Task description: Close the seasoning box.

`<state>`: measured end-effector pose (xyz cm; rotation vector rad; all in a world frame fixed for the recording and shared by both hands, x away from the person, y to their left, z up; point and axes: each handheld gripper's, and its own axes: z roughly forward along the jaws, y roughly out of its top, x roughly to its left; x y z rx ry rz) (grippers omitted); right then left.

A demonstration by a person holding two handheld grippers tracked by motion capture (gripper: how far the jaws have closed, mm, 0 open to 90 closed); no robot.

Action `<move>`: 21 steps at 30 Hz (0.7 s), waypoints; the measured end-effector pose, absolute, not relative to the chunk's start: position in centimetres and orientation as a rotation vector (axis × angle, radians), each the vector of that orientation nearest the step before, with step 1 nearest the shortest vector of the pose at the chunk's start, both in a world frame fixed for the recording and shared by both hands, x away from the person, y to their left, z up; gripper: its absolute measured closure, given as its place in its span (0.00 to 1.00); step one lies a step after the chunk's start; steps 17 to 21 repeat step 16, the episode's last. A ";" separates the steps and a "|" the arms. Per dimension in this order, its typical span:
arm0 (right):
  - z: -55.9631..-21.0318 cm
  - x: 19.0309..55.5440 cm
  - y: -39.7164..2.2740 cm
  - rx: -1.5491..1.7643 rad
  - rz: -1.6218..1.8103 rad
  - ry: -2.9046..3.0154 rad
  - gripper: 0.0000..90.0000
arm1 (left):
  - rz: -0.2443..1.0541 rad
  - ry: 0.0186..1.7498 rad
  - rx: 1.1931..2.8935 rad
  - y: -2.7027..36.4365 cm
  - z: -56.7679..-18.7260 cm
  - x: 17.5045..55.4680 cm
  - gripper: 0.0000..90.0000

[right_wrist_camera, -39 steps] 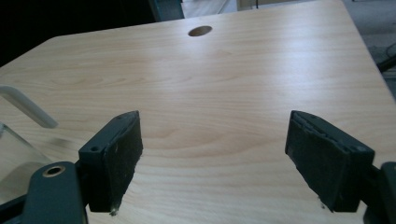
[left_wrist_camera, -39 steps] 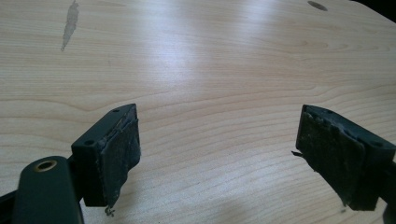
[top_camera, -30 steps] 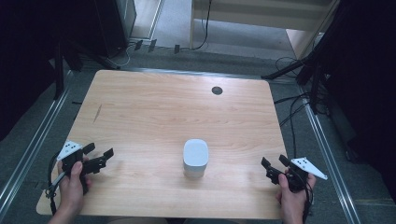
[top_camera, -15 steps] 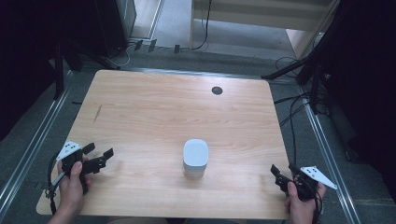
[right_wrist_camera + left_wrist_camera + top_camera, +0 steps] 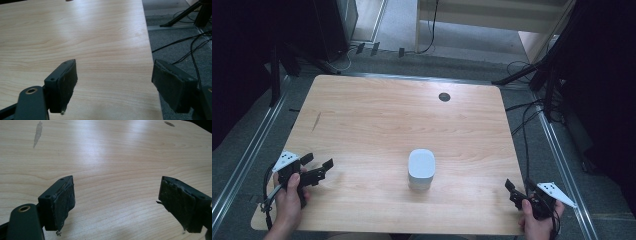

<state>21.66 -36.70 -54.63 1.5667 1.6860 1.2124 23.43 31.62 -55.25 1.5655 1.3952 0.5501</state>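
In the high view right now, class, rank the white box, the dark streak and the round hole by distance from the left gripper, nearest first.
From the left gripper:
1. Dark streak, on the table's left side, straight beyond it.
2. White box, centre front, to its right.
3. Round hole, near the far edge, right of centre.

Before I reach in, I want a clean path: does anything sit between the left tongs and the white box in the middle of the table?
Nothing visible does. Only bare table lies between the open left tongs and the white box.
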 end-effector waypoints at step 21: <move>-54.7 21.8 -36.6 1.594 1.178 1.689 0.25 | 0.553 1.413 1.579 31.5 -55.2 23.6 0.15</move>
